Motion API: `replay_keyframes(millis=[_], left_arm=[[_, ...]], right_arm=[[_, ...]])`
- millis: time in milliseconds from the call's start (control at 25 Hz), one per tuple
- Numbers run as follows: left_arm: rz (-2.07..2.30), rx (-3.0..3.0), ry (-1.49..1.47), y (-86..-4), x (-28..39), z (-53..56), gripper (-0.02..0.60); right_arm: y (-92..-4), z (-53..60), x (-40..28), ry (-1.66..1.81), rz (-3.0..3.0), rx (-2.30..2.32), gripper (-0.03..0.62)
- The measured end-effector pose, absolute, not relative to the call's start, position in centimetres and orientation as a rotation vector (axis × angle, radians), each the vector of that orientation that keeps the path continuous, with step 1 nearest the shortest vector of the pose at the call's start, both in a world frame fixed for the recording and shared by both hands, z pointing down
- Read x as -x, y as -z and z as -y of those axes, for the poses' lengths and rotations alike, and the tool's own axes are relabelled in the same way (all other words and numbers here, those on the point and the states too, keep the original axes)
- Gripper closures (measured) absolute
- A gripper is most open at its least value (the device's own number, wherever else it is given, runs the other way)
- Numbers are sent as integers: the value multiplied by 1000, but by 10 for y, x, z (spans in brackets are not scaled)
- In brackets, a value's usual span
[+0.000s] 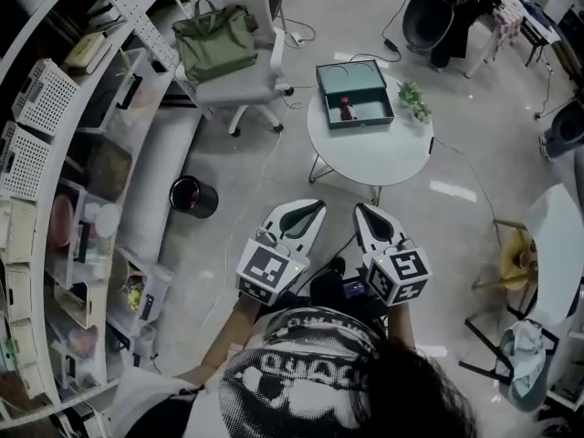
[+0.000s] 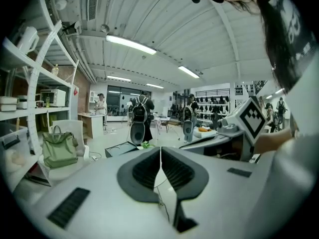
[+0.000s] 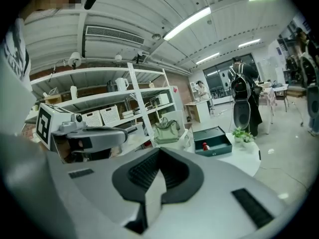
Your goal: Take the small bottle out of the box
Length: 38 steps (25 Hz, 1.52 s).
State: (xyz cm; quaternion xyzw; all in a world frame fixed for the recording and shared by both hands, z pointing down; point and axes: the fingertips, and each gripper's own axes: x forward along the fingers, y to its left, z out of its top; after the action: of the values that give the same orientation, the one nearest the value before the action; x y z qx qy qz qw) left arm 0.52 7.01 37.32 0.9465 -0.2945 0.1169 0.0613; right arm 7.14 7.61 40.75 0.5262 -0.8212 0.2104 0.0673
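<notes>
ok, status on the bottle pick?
Left gripper, right gripper shut, empty, short of table. Small bottle in open box. Plant beside box, not blocking.

Ahead of me, a green bag (image 1: pixel 215 39) sits on a white chair (image 1: pixel 246 89). A small plant (image 1: pixel 414 100) edges the round worktop (image 1: pixel 365 153).

The left tool (image 1: pixel 308 210) and right tool (image 1: pixel 365 212) point forward side by side, jaws closed on nothing.
</notes>
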Motion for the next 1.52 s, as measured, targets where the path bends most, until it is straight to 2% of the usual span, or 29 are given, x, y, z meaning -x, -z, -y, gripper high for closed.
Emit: replay_keyframes(millis=[520,840,1520], left_arm=[[1019,-2799,-439,-382,-49,-59,568],[1022,-2768,-473,-395,-51,-42,568],[895,-2815,-506,-419,-71,92,568]], right_arm=[[-419,-55,-119,-707,2567,-1486,597],[-430,-45,-137,-754,2537,-1521,597],[-467,75,-157,-782,2391,-1521,597]])
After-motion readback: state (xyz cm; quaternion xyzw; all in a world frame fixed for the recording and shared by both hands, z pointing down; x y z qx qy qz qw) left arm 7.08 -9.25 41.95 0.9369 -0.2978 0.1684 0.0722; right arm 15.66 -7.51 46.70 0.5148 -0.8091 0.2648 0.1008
